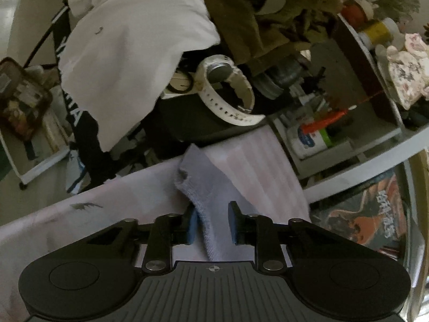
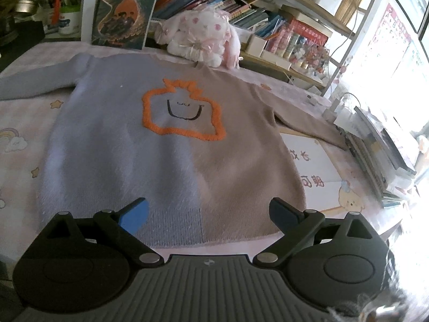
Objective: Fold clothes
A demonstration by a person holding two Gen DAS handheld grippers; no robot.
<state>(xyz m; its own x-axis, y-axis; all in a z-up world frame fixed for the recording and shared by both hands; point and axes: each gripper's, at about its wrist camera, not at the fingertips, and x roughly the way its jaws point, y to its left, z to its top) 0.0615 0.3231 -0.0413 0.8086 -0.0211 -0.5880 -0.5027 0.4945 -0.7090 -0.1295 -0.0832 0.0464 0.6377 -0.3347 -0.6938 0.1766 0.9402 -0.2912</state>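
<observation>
A sweater (image 2: 171, 145), lavender on the left half and tan on the right, with an orange outlined smiling face, lies flat on the pink patterned table cover (image 2: 24, 145). My right gripper (image 2: 209, 214) is open over its hem, touching nothing. In the left wrist view the lavender sleeve cuff (image 1: 203, 187) lies between the fingers of my left gripper (image 1: 211, 222). Its jaws stand partly open around the cuff, with a gap on the right side.
A plush rabbit (image 2: 203, 37), a Harry Potter book (image 2: 126, 10) and bookshelves (image 2: 268, 5) line the table's far edge. A white booklet (image 2: 308, 158) and stacked items (image 2: 380, 150) lie at right. A white watch (image 1: 228, 88) and clutter sit beyond the left table edge.
</observation>
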